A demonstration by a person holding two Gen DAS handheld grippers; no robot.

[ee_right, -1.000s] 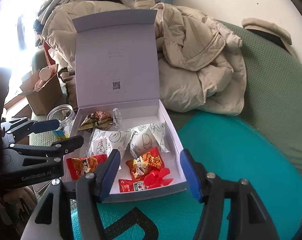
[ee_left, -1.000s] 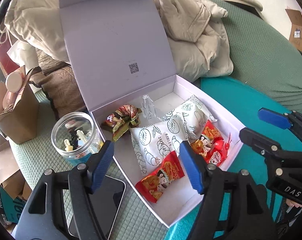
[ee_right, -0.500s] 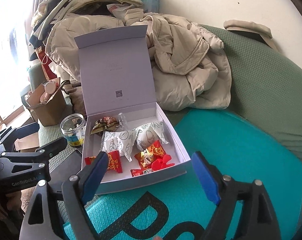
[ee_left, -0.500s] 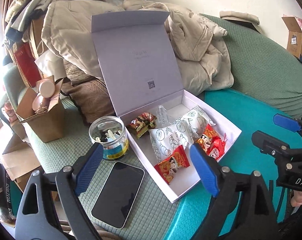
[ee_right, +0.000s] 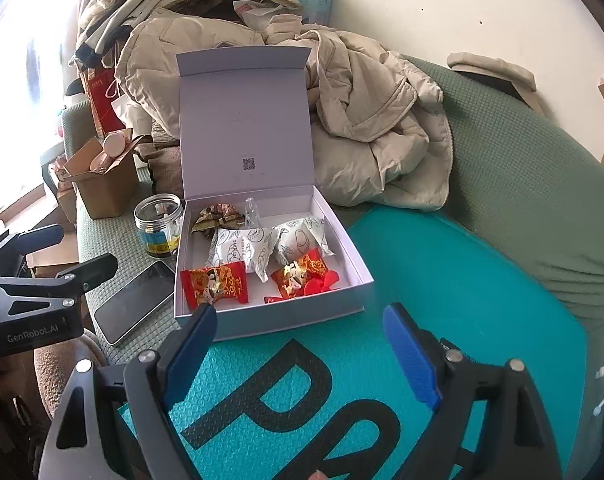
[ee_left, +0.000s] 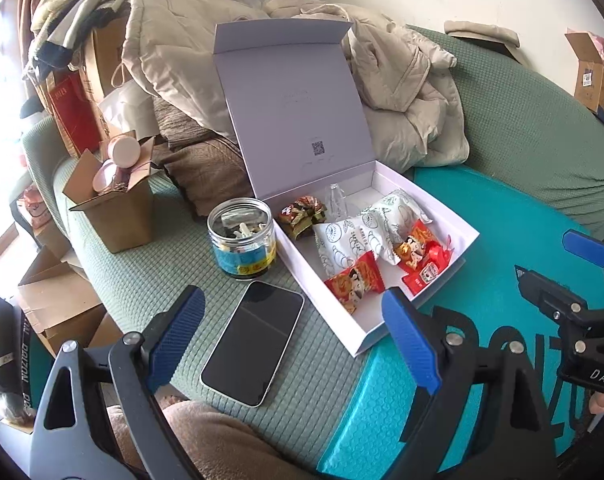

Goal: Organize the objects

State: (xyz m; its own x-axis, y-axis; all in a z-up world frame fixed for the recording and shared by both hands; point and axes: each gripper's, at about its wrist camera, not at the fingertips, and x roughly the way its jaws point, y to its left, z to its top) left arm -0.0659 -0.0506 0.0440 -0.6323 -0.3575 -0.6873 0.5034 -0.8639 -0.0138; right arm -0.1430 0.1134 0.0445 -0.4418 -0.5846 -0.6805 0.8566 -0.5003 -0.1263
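Observation:
A white gift box lies on a green sofa with its lid standing upright behind it. Inside are two red snack packets, two white printed pouches, a brown-gold wrapped sweet and a small clear bottle. My left gripper hangs open in front of the box, above a black phone, holding nothing. My right gripper is open and empty over a teal mat, short of the box's front wall.
A glass jar of small items stands left of the box. A brown cardboard box sits further left. Beige jackets pile up behind the lid. A brown-clad knee is at the bottom.
Both grippers have pulled back and up from the box, which now looks smaller, and both have opened wider. The phone and jar came fully into the left view.

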